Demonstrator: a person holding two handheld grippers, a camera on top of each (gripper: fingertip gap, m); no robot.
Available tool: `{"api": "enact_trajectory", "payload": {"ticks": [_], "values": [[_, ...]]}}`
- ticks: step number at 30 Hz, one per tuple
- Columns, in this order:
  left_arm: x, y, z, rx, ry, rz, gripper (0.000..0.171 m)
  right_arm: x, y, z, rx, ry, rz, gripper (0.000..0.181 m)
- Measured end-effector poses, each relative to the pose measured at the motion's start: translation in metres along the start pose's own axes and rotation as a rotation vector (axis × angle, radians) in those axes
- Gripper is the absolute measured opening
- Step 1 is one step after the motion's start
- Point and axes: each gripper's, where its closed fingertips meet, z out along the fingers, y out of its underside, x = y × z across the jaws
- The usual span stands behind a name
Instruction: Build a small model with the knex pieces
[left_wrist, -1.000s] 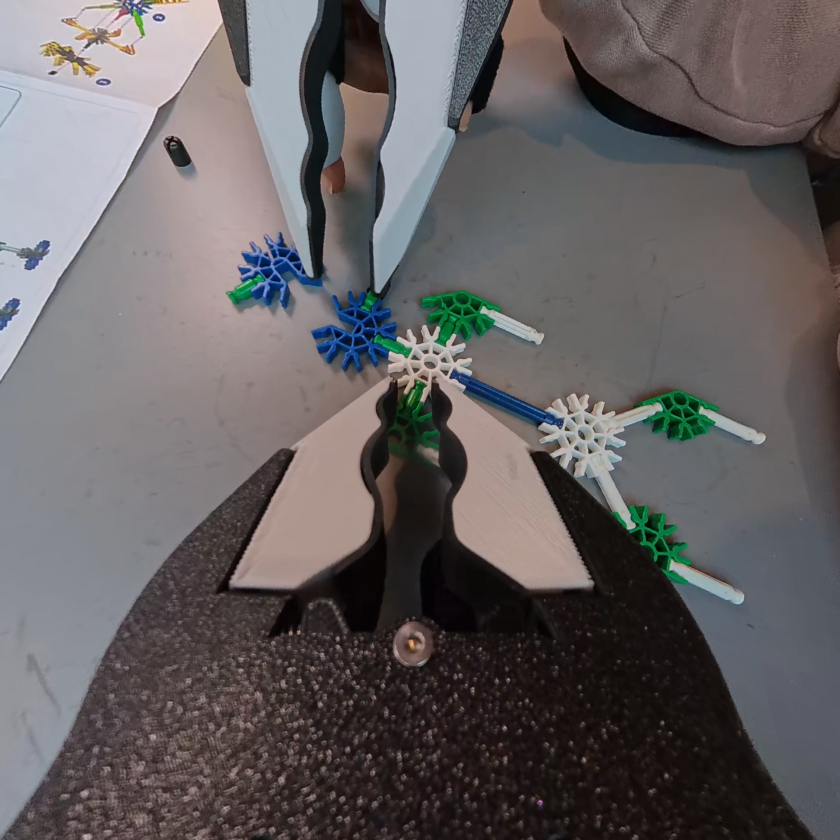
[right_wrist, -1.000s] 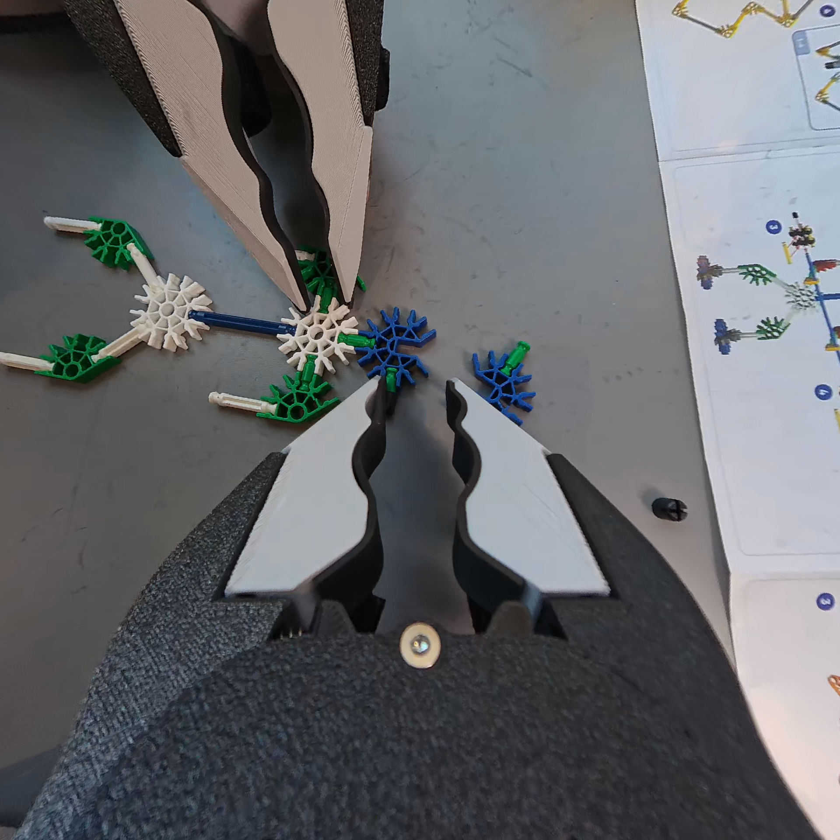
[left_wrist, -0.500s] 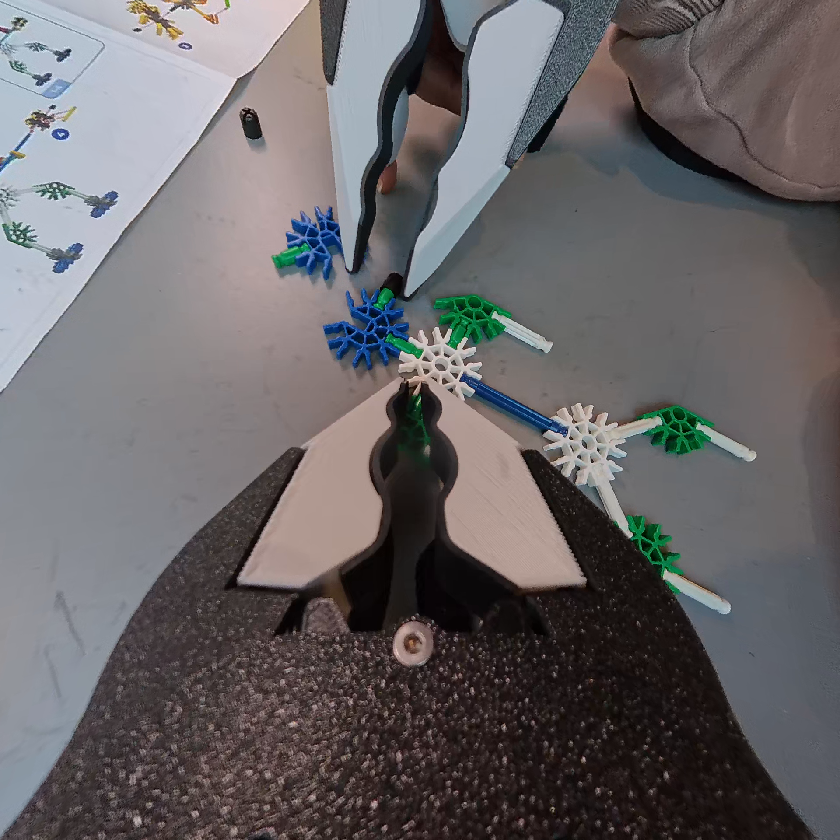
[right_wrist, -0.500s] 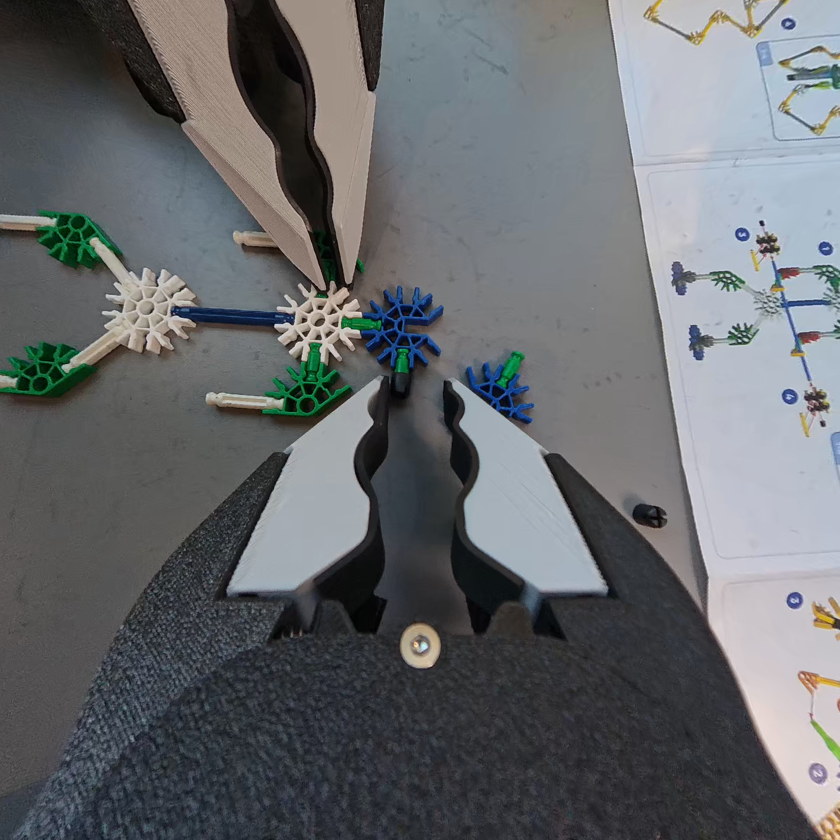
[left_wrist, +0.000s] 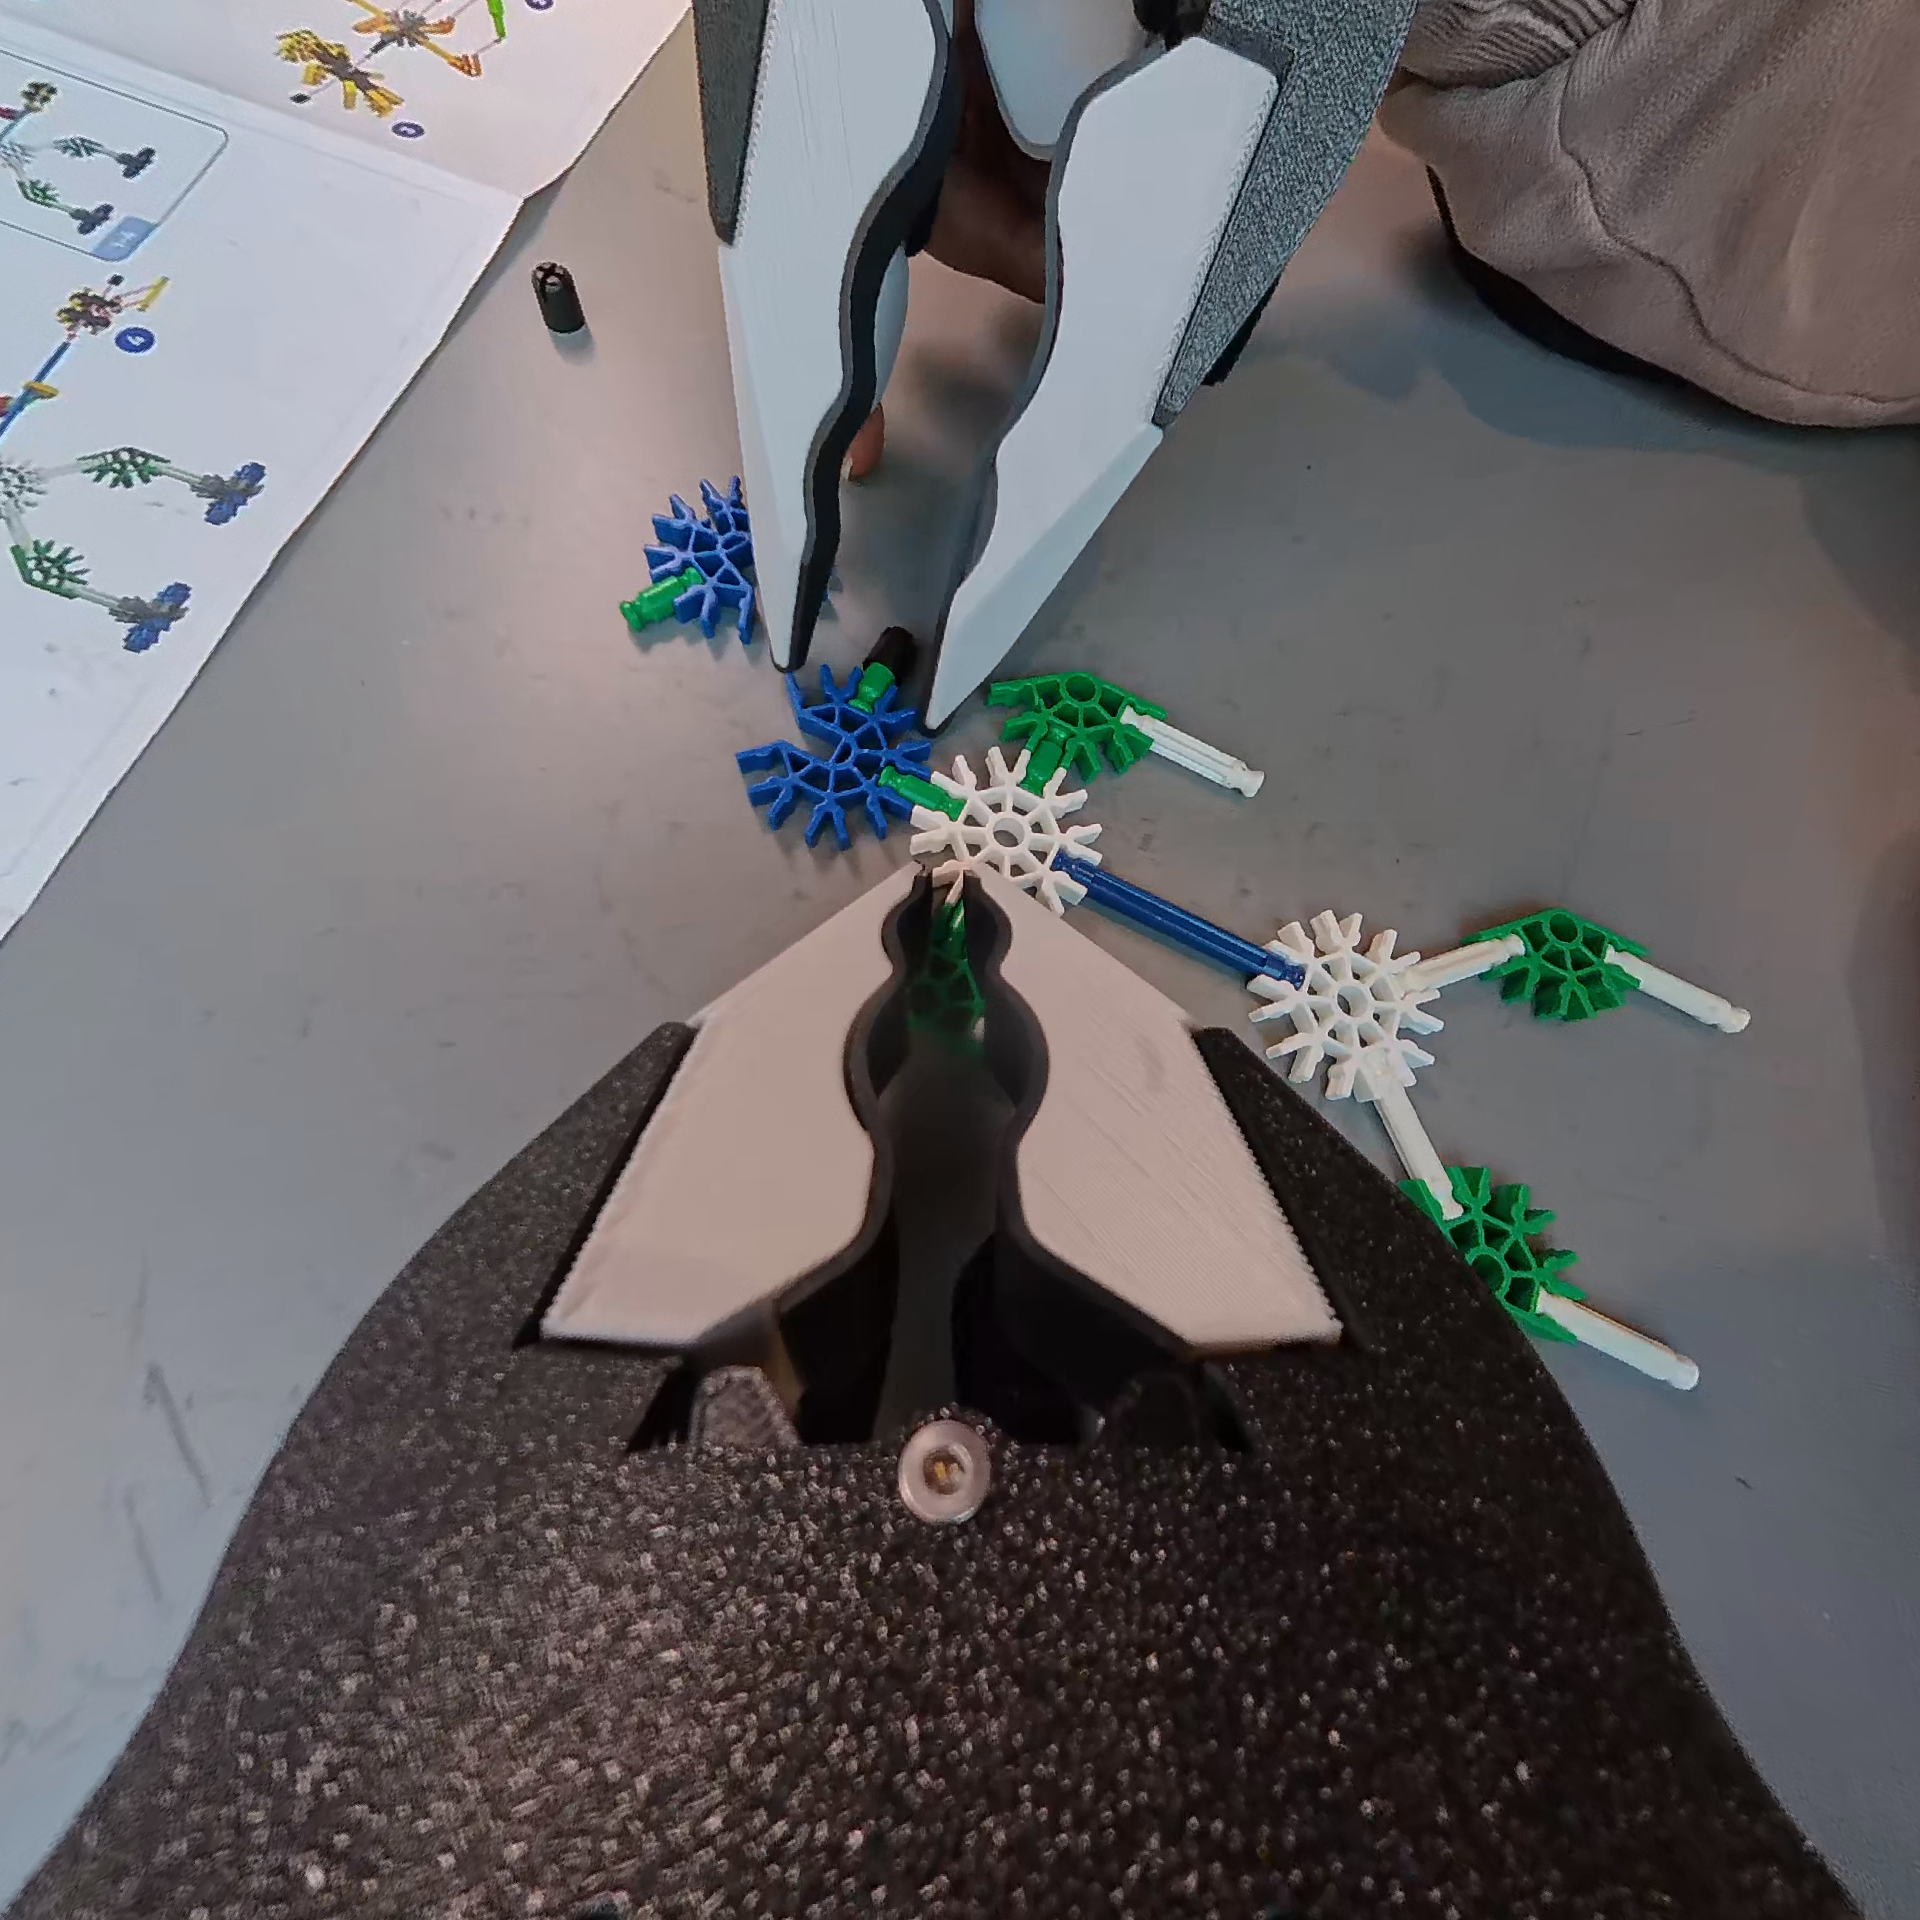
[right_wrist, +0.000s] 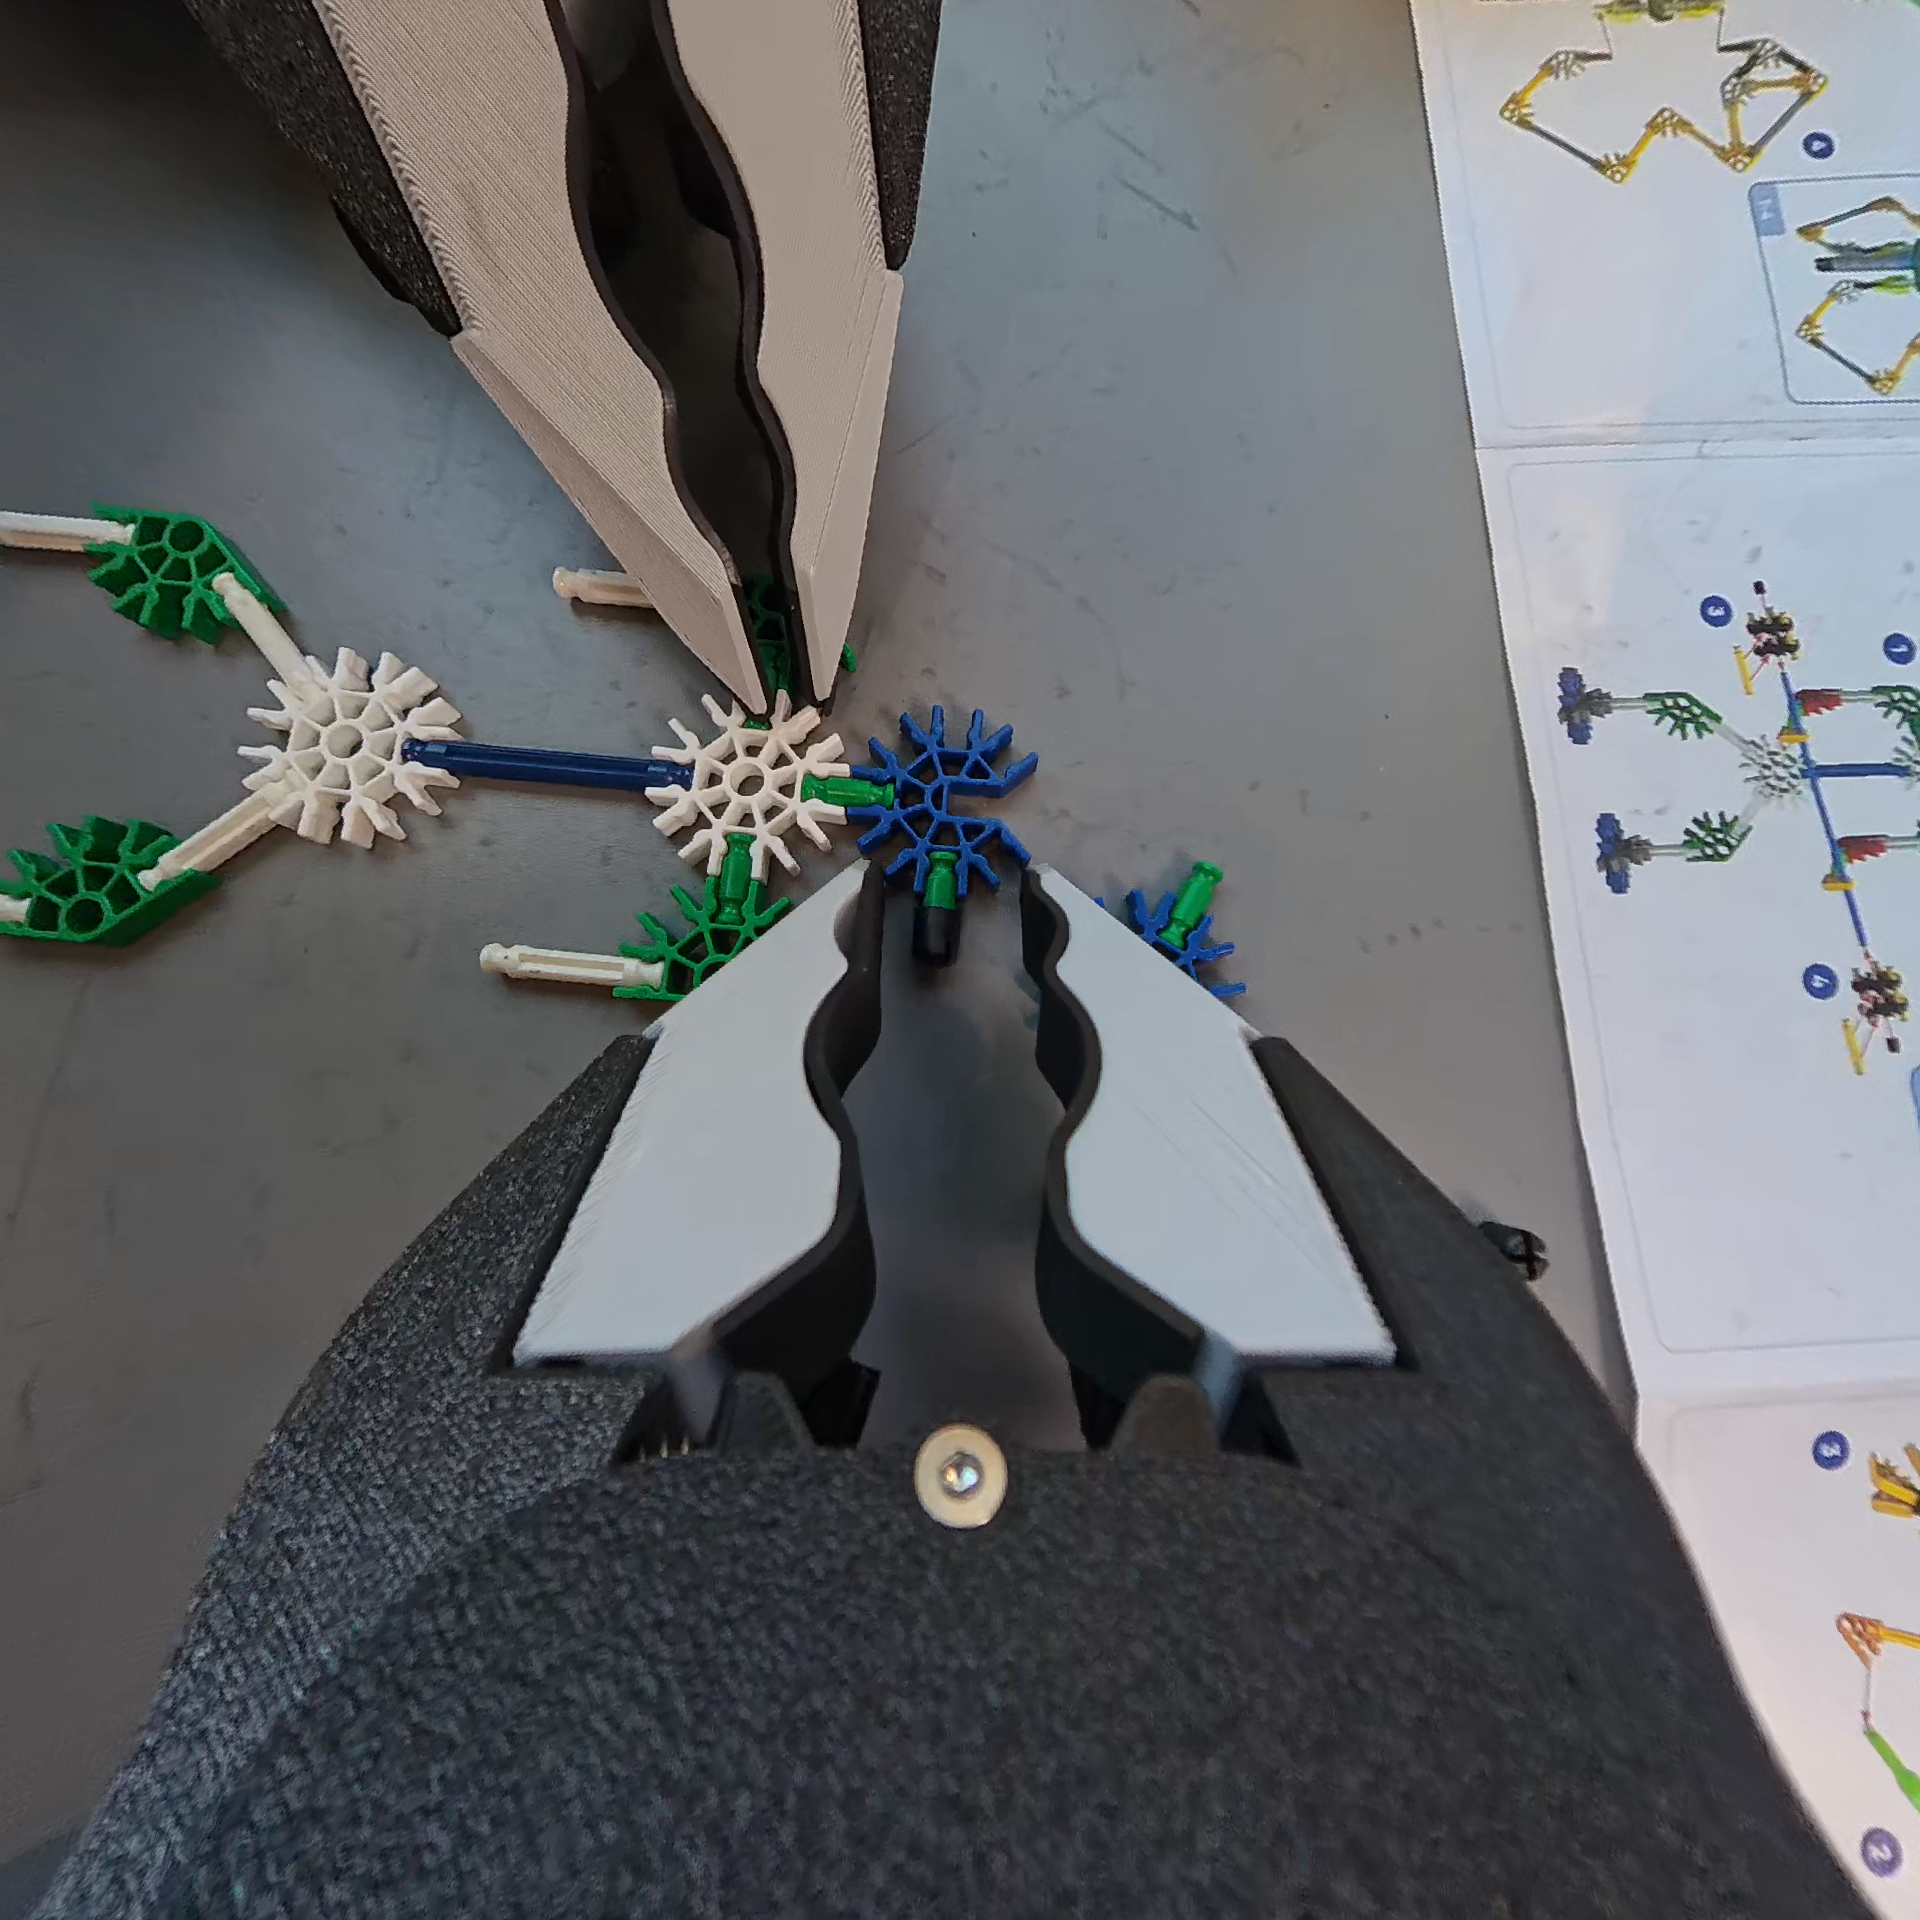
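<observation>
**Friend:** What are your left fingers doing?

**Me:** My left gripper (left_wrist: 940, 883) is squeezed tight on a green piece (left_wrist: 943, 977). The tips sit right at the edge of a white snowflake piece (left_wrist: 1006, 826), and the green piece plugs into it.

**Friend:** And the right one?

**Me:** My right gripper (right_wrist: 945, 878) is open, with a gap between the fingers and nothing in them. A little black cap (right_wrist: 932, 930) lies in that gap, and I can't tell if a finger touches it. The cap sits on the end of a short green peg (right_wrist: 940, 883). The peg sticks out of a blue snowflake piece (right_wrist: 940, 790).

**Friend:** Is the blue one joined on?

**Me:** Yes. Another green peg ties it to the white snowflake. A blue stick (right_wrist: 540, 764) runs from there to a second white snowflake (right_wrist: 343, 743), which has more green pieces and white sticks on it. All of it lies flat on the grey table (right_wrist: 1195, 468).

**Friend:** Anything loose?

**Me:** Another blue snowflake (right_wrist: 1184, 930) lies just beside my right finger. A spare black cap (left_wrist: 556, 296) lies farther off, near the paper with pictures (right_wrist: 1714, 1039). There is a beige sleeve (left_wrist: 1662, 208) at the far edge.
</observation>
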Motion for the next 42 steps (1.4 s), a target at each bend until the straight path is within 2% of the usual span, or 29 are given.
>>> {"api": "enact_trajectory", "payload": {"ticks": [9, 11, 14, 16, 21, 23, 26, 29, 32, 36, 42], "values": [[0.000, -0.002, -0.001, 0.011, 0.000, 0.009, 0.007, -0.002, -0.003, 0.001, 0.009, 0.002, -0.039, 0.020], [-0.008, -0.007, -0.005, 0.049, -0.023, -0.035, 0.015, -0.001, -0.009, -0.002, 0.044, 0.010, -0.052, 0.020], [-0.028, -0.017, -0.016, 0.137, -0.058, -0.186, 0.030, 0.002, -0.022, -0.012, 0.117, 0.033, -0.073, 0.020], [-0.032, -0.025, -0.023, 0.213, -0.001, -0.308, 0.034, 0.003, -0.032, -0.021, 0.174, 0.052, -0.090, 0.020], [-0.013, -0.053, -0.038, 0.419, 0.359, -0.622, 0.035, 0.000, -0.064, -0.040, 0.337, 0.083, -0.134, 0.021], [-0.008, -0.061, -0.045, 0.474, 0.458, -0.675, 0.024, -0.004, -0.070, -0.042, 0.351, 0.090, -0.154, 0.020], [-0.005, -0.064, -0.050, 0.495, 0.476, -0.660, 0.009, -0.005, -0.073, -0.045, 0.369, 0.088, -0.150, 0.021], [-0.004, -0.065, -0.050, 0.494, 0.450, -0.624, 0.006, 0.000, -0.068, -0.053, 0.382, 0.031, -0.042, 0.030], [-0.004, -0.063, -0.049, 0.478, 0.436, -0.610, 0.007, 0.021, -0.045, -0.057, 0.305, 0.059, 0.073, 0.040], [0.001, -0.059, -0.043, 0.438, 0.462, -0.608, 0.007, 0.033, 0.000, -0.041, 0.082, 0.105, 0.128, 0.049], [0.015, -0.056, -0.037, 0.382, 0.505, -0.585, 0.007, 0.038, 0.015, -0.017, -0.034, 0.145, 0.151, 0.048]]}}
